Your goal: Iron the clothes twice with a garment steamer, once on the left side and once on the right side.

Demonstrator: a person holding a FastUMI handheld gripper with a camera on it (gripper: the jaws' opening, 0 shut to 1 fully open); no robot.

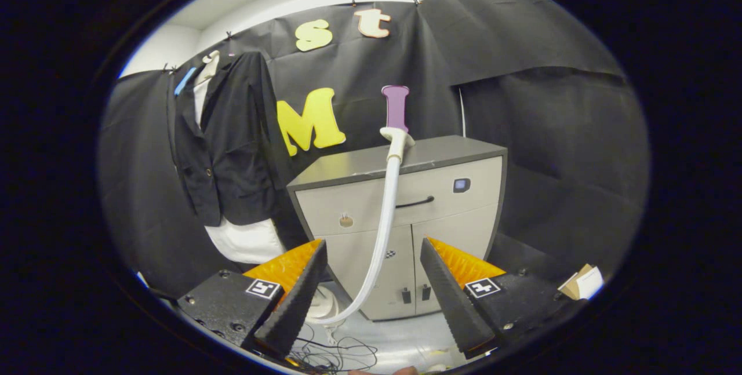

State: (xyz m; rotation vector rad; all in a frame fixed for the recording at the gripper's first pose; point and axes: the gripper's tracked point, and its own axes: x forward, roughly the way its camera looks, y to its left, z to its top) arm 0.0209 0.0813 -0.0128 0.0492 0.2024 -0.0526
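A garment steamer head (396, 109) with a purple handle stands upright on top of a grey cabinet (359, 166), well beyond my fingers. Its white hose (385, 218) curves down the cabinet front to a white base (323, 305) on the floor, which sits just past my left finger. A black jacket over a white shirt (229, 143) hangs on the booth wall to the left of the cabinet. My gripper (374, 247) is open, with nothing between the fingers, and the hose runs through the gap far ahead.
The cabinet has a drawer with a dark handle (414, 202) and two doors below. Loose cables (336, 355) lie on the floor near my fingers. A small cardboard and paper piece (581, 282) lies to the right of the cabinet.
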